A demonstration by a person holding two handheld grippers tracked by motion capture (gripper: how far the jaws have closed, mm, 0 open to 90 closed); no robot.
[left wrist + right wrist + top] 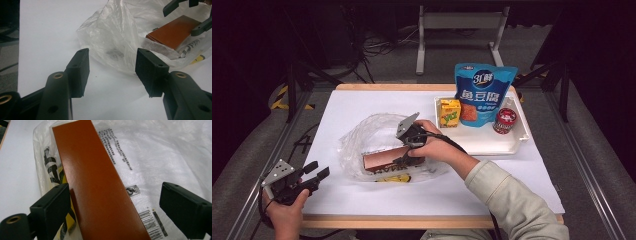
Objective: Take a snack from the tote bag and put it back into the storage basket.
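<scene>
An orange-brown flat box lies on a crumpled clear plastic bag in the middle of the white table. My right gripper hangs over the box's near end with its jaws wide on either side of it. One jaw is close to the box's edge and the other stands well clear, so it is open. My left gripper rests at the table's front left corner. It is open, holds nothing and points at the bag.
A white tray at the back right holds a yellow drink carton, a blue pouch and a red can. A yellow-and-black printed item lies under the box in the plastic.
</scene>
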